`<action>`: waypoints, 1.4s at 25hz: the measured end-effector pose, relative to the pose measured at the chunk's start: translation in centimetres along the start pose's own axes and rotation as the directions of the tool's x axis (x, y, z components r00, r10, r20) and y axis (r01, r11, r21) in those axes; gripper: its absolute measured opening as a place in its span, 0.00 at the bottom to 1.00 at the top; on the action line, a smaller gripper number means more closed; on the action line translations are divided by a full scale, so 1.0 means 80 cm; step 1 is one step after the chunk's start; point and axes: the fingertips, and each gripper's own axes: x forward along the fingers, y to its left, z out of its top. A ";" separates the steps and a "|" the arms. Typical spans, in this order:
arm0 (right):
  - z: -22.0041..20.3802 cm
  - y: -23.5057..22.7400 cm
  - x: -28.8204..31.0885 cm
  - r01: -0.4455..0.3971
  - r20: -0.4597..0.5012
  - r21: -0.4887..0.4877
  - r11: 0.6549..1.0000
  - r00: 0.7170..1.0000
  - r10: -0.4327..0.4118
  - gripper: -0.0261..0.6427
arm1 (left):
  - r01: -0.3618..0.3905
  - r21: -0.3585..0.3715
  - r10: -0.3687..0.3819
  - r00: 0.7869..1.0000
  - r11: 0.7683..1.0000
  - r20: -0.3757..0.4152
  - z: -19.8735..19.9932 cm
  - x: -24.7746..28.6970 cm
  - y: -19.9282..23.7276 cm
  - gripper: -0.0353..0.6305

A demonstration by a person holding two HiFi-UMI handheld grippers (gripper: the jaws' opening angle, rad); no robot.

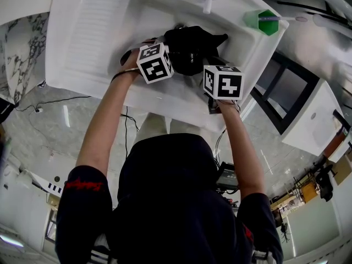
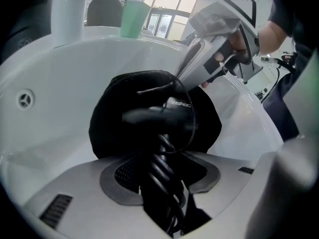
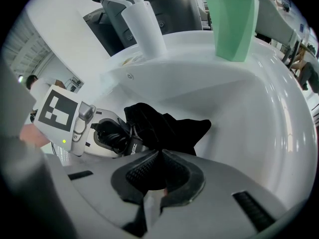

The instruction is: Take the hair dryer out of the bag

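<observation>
A black cloth bag (image 1: 190, 48) lies in the white sink basin (image 1: 99, 32). In the left gripper view a black hair dryer (image 2: 159, 116) with a coiled black cord (image 2: 162, 180) sticks out of the bag (image 2: 112, 133) toward me. My left gripper (image 2: 162, 163) is shut on that cord and handle end. My right gripper (image 3: 159, 166) is shut on a fold of the bag's fabric (image 3: 164, 128) at its near edge. Each gripper shows in the other's view: the left gripper (image 3: 107, 133) on the bag's left, the right gripper (image 2: 182, 78) on its far side.
A green cup (image 1: 268, 22) stands on the sink's rim at the right, also seen as the green cup (image 3: 232, 24). The white faucet (image 3: 144, 29) rises behind the bag. An overflow hole (image 2: 25, 99) sits in the basin wall. The person's arms reach down from below.
</observation>
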 end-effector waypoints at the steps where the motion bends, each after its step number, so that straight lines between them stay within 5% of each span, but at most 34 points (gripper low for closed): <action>1: 0.000 0.000 0.000 0.001 0.000 -0.001 1.000 1.000 -0.001 0.10 | -0.002 -0.004 0.002 1.000 1.000 0.003 0.000 -0.003 0.001 0.37; 20: -0.003 0.006 -0.007 0.002 -0.001 0.002 1.000 1.000 -0.002 0.10 | -0.028 0.016 0.028 0.999 0.999 -0.015 -0.006 -0.062 -0.014 0.37; 35: -0.001 0.005 -0.010 0.016 -0.024 -0.007 1.000 1.000 -0.016 0.10 | -0.110 -0.050 0.111 0.993 0.993 0.025 -0.014 -0.115 -0.002 0.37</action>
